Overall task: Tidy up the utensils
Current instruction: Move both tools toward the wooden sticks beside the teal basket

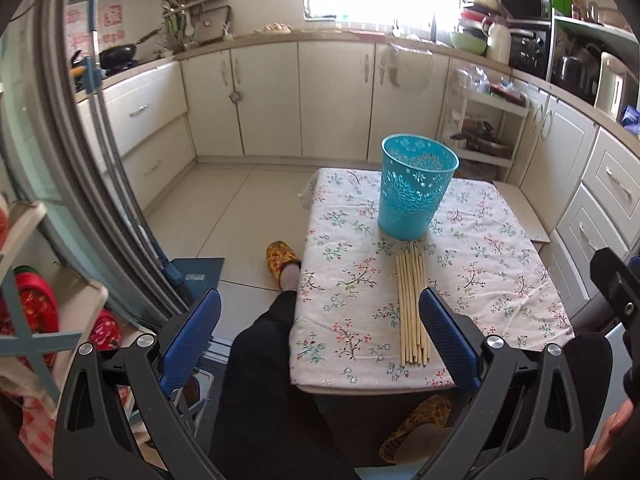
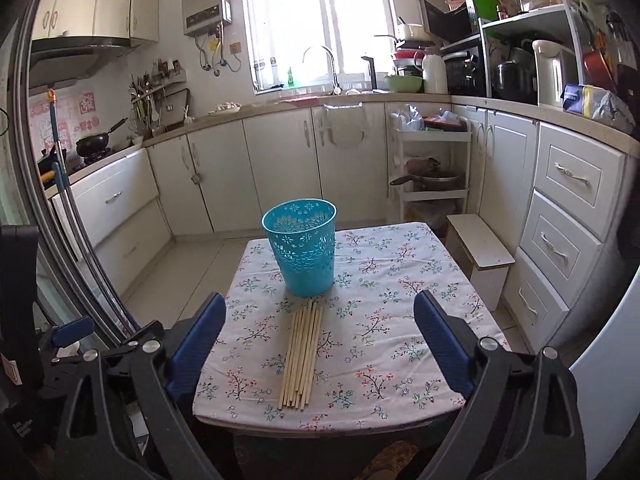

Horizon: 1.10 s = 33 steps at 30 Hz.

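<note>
Wooden chopsticks (image 2: 302, 356), far tips indistinct

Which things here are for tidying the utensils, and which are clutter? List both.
For the job:
chopsticks, bundled flat on the table
blue cup, upright just beyond them
left claw, open
right claw, open

Lying about:
tablecloth
stool
slipper
kettle
wok

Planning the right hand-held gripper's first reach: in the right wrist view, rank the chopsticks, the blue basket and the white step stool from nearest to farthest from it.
1. Chopsticks: bundle lying on the tablecloth, just ahead between the open fingers of the right hand-held gripper.
2. Blue basket: upright, right behind the chopstick tips.
3. White step stool: on the floor beyond the table's right edge.
</note>
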Available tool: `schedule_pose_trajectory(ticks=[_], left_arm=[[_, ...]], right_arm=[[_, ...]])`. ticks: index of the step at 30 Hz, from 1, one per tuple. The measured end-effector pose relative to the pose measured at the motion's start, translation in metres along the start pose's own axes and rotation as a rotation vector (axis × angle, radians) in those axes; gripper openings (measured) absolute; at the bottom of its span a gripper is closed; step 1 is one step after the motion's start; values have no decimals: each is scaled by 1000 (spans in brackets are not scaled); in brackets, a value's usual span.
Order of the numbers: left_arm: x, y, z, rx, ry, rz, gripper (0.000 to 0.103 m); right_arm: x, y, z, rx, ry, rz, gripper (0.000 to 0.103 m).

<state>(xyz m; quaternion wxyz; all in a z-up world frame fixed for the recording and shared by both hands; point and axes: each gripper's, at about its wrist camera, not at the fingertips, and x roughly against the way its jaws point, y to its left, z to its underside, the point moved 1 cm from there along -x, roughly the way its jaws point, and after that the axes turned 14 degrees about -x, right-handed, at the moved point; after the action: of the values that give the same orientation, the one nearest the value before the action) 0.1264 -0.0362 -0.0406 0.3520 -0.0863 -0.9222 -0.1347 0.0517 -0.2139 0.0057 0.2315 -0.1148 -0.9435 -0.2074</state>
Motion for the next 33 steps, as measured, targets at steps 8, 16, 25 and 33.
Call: schedule_pose_trajectory(ticks=[8, 16, 25, 33], left_arm=[[41, 10, 5, 13, -87, -21, 95], [37, 14, 6, 31, -76, -18, 95], [-6, 9, 6, 22, 2, -1, 95], [-100, -8, 18, -12, 173, 53, 95]], right_arm=[[29, 10, 5, 23, -61, -33, 92], [23, 13, 14, 36, -47, -29, 92], [-14, 7, 20, 40, 16, 1, 92], [-146, -27, 55, 31, 249, 103, 70]])
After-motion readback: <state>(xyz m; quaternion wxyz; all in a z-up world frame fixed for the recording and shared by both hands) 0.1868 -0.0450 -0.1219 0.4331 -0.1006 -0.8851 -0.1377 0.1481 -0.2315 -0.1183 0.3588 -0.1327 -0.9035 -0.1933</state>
